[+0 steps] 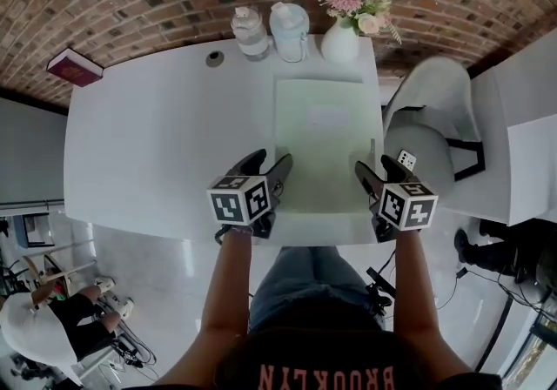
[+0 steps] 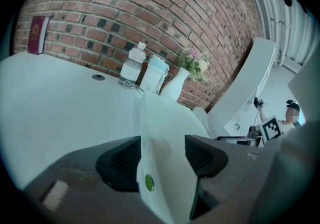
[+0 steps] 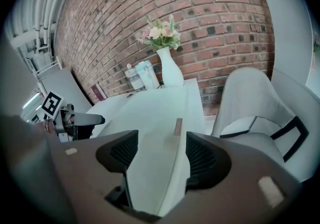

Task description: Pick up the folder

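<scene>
Lying flat on the smooth white table [image 1: 148,144], at its near edge, the thin pale-green folder [image 1: 326,131] sat between left gripper [image 1: 272,167] and right gripper [image 1: 374,169]. Left gripper view: ribbed jaws stood apart, folder [image 2: 161,125] edge between. Right gripper view: jaws apart astride the folder [image 3: 155,118].

Corners covered, print unreadable

In the head view, lower centre, both near corners of the folder [image 1: 326,136] lie behind the left gripper [image 1: 268,167] and the right gripper [image 1: 379,172]. At upper left, the cover print of the red book [image 1: 74,67] is too small to read.
</scene>
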Available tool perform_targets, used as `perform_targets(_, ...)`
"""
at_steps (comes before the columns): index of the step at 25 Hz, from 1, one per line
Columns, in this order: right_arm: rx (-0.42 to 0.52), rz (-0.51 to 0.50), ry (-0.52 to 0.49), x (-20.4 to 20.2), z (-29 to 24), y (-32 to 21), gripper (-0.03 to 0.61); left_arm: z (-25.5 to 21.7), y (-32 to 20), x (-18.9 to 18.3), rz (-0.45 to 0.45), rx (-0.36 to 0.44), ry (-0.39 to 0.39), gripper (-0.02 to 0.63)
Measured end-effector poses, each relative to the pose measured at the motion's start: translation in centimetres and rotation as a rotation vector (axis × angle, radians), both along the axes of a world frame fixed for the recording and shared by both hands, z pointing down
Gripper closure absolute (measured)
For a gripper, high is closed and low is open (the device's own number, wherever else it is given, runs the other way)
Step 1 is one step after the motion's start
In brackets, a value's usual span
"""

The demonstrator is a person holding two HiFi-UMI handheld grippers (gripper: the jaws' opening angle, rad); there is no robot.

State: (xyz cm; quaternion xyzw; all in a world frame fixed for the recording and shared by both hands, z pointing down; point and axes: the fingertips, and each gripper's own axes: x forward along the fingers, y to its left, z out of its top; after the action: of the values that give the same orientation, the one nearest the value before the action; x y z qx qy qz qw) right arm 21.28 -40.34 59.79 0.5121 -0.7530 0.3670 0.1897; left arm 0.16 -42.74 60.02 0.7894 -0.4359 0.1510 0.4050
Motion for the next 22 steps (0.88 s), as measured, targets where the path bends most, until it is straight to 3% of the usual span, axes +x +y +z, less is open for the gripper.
perform_targets(11, -0.103, 0.006, -0.024, 0.4, 2.7, -1.2, 0.284, 3.2, 0.0, 0.1, 0.008, -0.122, 0.028, 0.339)
perform_targets(15, -0.153, 0.021, -0.068, 0.4, 3.5, -1.3, 0.259, 3.7, -0.4, -0.2, 0.026, -0.153, 0.042, 0.292)
perform_targets(19, -0.185, 0.011, -0.114, 0.2, 3.9, -1.3, 0.258, 4.6, -0.2, 0.0, 0.042, -0.201, 0.095, 0.293)
perform_targets(22, -0.174, -0.025, -0.134, -0.2, 3.8, -1.4, 0.286, 4.4, -0.3, 0.6, 0.05, -0.215, 0.177, 0.333)
